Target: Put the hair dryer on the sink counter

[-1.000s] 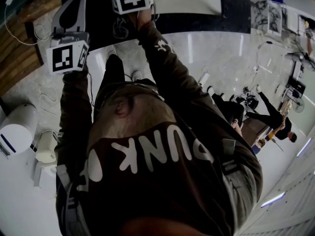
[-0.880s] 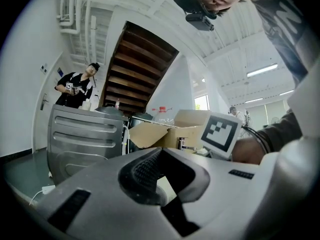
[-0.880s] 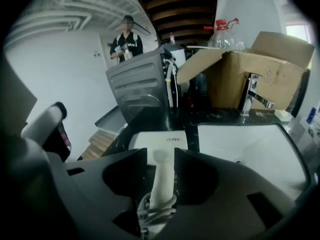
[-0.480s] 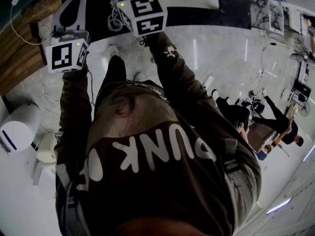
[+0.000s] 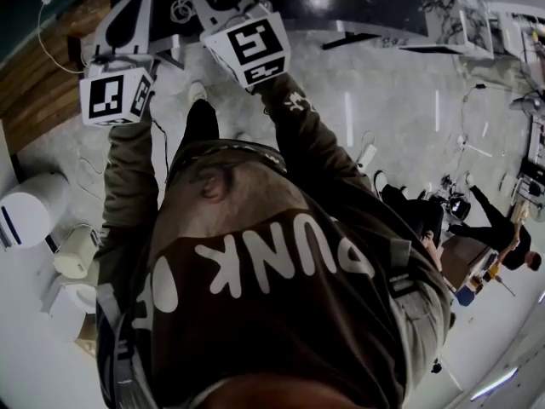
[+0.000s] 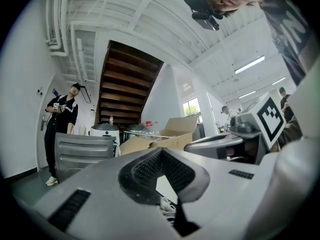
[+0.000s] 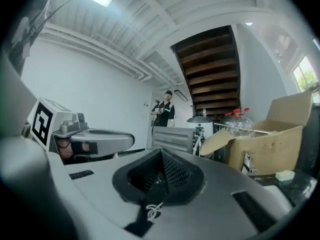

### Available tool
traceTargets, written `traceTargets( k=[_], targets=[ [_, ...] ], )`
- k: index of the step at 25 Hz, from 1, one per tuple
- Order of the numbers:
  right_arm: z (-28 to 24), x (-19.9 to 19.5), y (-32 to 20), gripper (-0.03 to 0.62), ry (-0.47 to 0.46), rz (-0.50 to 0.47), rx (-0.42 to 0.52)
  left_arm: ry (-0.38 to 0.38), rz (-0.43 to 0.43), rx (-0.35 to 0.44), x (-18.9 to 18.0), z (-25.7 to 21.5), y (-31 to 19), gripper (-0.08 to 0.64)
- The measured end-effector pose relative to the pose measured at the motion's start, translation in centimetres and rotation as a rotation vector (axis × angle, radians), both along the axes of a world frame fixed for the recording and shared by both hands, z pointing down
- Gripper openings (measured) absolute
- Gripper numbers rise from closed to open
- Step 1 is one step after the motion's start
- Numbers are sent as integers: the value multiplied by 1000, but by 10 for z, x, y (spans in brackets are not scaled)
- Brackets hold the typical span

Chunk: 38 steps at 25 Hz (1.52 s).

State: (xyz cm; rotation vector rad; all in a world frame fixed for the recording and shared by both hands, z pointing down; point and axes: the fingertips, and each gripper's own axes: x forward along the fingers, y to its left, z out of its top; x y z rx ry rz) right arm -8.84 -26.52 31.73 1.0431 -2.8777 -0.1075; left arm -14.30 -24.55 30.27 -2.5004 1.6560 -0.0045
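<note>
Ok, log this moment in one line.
left tool: shut, empty | right tool: just closed, empty | both level | hair dryer: not in view

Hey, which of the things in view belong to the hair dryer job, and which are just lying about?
Job: left gripper, shut; right gripper, jaws just closed, nothing between them. No hair dryer shows.
Lying about: cardboard box, clear bottle, grey ribbed panel, white drum.

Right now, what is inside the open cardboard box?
The cardboard box hides its own inside. A clear red-capped bottle shows above its rim; inside or behind, I cannot tell.
</note>
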Motion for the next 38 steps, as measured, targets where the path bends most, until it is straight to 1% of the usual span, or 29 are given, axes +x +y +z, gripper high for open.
traceTargets(
  k=[4, 9, 12, 16, 20, 24, 32, 38],
  targets=[
    [-8, 29, 66, 9, -15, -30, 27, -4, -7, 4, 29, -7, 61, -6],
    [-8, 56, 136, 9, -28, -66, 35, -15, -25, -13, 58, -6, 130, -6],
    [-9, 69, 166, 9, -30, -67, 39, -24, -35, -17, 67, -6, 161, -6],
    [-12, 74, 195, 9, -35, -68, 42, -41, -40, -12, 69, -9, 191, -6],
    [-15, 68, 215, 9, -26, -70, 46, -50, -29, -8, 62, -10, 207, -6],
    [-10, 52, 228, 9, -10, -55, 36, -42, -10, -12, 41, -7, 217, -6],
    [-16, 39, 235, 9, -11, 12, 28, -28, 31, -5, 17, -12, 229, -6],
    [-20, 35, 240, 8, 10, 42, 32, -21, 48, 9, 11, -18, 236, -6]
  ],
)
